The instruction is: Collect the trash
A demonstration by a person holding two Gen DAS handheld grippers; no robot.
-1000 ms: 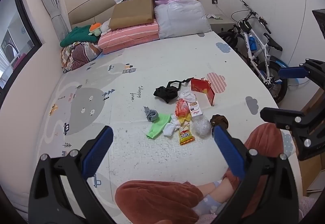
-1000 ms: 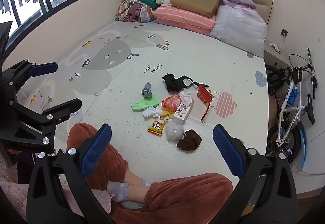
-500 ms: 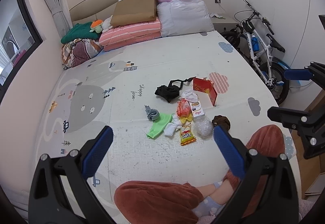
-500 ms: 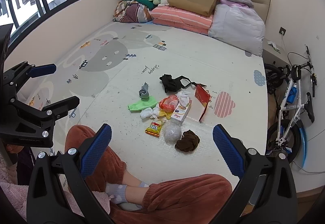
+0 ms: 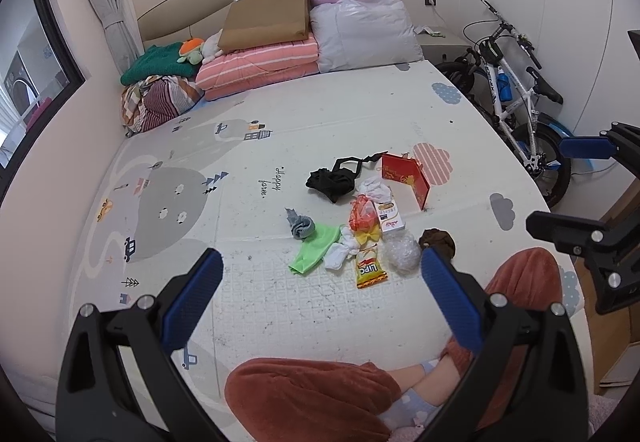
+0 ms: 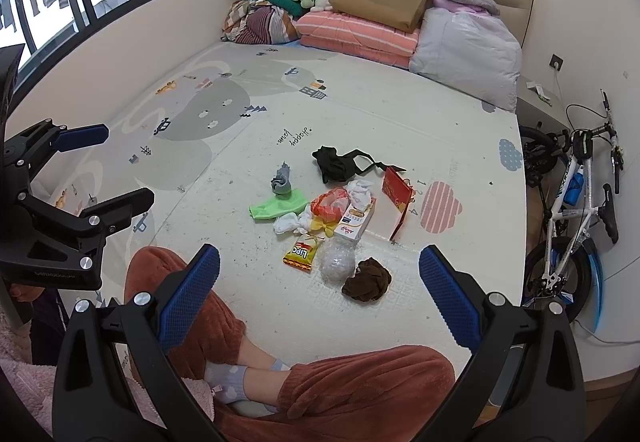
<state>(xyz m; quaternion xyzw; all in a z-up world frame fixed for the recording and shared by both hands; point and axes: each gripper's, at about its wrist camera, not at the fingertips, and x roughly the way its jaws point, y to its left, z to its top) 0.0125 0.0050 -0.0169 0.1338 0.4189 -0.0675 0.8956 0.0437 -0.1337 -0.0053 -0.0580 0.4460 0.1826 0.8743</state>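
Litter on play mat, both grippers spread and empty

Litter lay in one loose pile near the middle of the play mat (image 5: 248, 145), just ahead of a seated person's crossed legs (image 6: 352, 382) in rust-coloured trousers. The pile held a yellow snack packet (image 5: 370, 268), a clear plastic ball (image 5: 402, 252) touching its right side, a small white carton (image 5: 389, 217), an orange plastic bag (image 5: 360, 210) and a crumpled tissue (image 5: 375, 189). A red paper bag (image 5: 406, 177) stood open at the far right of the pile.

Clothing was mixed in: a green cloth (image 5: 314, 254), a grey sock (image 5: 302, 225), white socks (image 5: 340, 252), a black garment (image 5: 332, 179) and a brown bundle (image 5: 438, 240).

The left gripper (image 5: 320, 306) was held above the mat short of the pile, fingers wide apart, nothing between them. The right gripper (image 6: 318, 308) was likewise spread wide and empty, above the person's knees. Neither touched any item.

Folded bedding (image 5: 260, 61) was stacked against the headboard at the far end. A bicycle (image 5: 516, 101) stood beside the mat on the right.
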